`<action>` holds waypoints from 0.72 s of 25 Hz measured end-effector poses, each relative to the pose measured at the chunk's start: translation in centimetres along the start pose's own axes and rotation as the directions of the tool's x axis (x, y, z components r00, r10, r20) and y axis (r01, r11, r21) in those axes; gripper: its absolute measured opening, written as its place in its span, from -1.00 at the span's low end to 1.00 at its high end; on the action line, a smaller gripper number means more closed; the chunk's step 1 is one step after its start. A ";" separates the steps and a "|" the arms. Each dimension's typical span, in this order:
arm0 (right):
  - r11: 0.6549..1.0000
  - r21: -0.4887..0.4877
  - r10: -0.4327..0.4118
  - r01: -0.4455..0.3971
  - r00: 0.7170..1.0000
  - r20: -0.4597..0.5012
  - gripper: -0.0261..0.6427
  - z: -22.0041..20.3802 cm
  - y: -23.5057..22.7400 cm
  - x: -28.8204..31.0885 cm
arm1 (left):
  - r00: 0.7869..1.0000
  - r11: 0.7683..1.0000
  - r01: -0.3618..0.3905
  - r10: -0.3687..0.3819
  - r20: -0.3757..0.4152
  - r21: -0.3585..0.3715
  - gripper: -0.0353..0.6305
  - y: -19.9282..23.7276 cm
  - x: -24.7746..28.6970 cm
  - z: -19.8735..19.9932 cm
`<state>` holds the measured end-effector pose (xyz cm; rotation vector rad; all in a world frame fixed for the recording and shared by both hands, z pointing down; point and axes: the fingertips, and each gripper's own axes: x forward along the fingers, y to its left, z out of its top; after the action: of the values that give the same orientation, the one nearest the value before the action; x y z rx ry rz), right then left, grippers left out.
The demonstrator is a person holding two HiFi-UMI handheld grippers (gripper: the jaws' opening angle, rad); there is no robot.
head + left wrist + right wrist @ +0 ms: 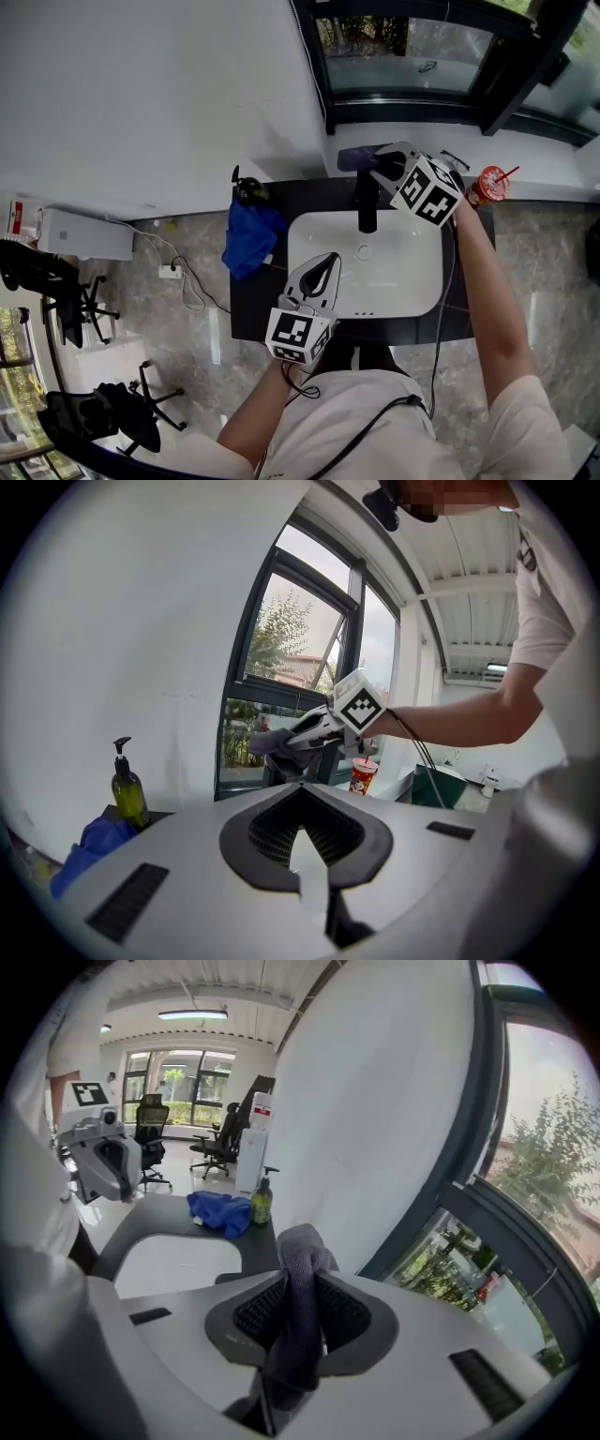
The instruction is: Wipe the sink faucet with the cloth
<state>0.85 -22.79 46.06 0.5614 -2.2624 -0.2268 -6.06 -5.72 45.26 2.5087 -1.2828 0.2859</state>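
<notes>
One purple-grey cloth (pixel 300 1279) clamped in the right gripper (pixel 386 167), just by the top of the single black faucet (pixel 367 214) at the sink's (pixel 417 286) back rim. Left gripper (pixel 323 267) closed on nothing, over the sink's front-left edge, open basin between the two. On the desk (pixel 248 319): one blue cloth (pixel 251 239), one soap bottle (pixel 127 787), one red cup (pixel 486 186).

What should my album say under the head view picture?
Right gripper holds the cloth beside the black faucet above the white sink.

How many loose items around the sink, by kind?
Cloths: 2 (grey cloth in the right gripper jaws, blue cloth on the counter)
Soap bottles: 1
Cups: 1
Total: 4
</notes>
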 end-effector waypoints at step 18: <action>0.993 0.086 -0.088 0.079 0.991 0.104 -0.69 1.2 -2.1 -3.5 | 1.000 1.000 0.010 -0.010 0.004 0.010 -0.92 -0.8 -0.2 0.1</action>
<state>2.77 -23.04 42.27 0.7031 -2.3632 -0.2109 -5.51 -5.13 44.91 2.5250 -1.2726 0.2864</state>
